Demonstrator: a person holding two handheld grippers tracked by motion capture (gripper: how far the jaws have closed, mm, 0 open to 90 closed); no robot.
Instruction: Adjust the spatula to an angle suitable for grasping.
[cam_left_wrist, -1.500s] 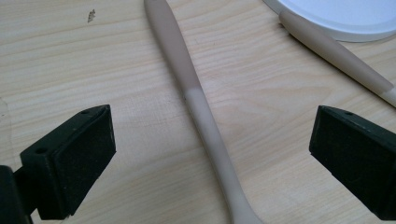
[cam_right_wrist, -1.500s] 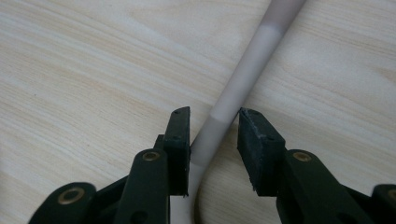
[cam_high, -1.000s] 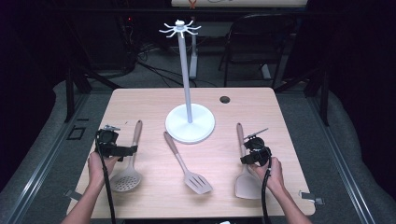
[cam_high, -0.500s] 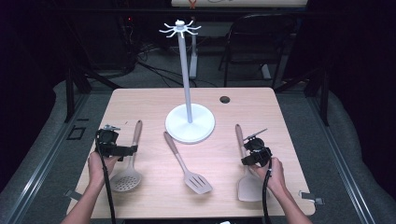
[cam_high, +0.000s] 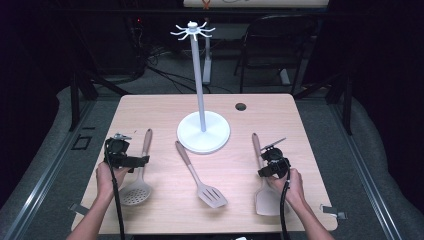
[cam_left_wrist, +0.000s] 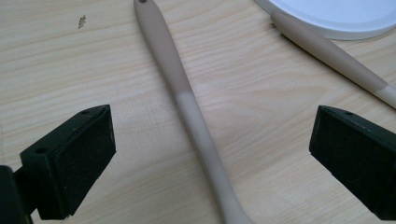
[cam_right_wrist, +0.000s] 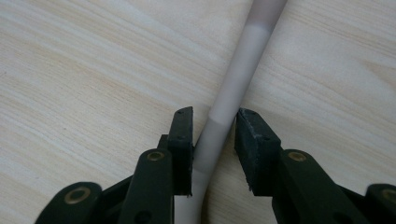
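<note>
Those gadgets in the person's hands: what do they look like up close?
Both are black. The left gripper and right gripper each trail a black cable toward the person. Their jaws end in flat black rectangular pads on bars with brass-coloured rivets. The forearms are bare, no sleeves.

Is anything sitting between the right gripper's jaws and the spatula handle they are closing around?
Nothing visible does. In the right gripper view the right gripper straddles the spatula handle directly, one jaw on each side, with bare table around it. A small gap shows beside the handle, so a firm pinch cannot be confirmed.
</note>
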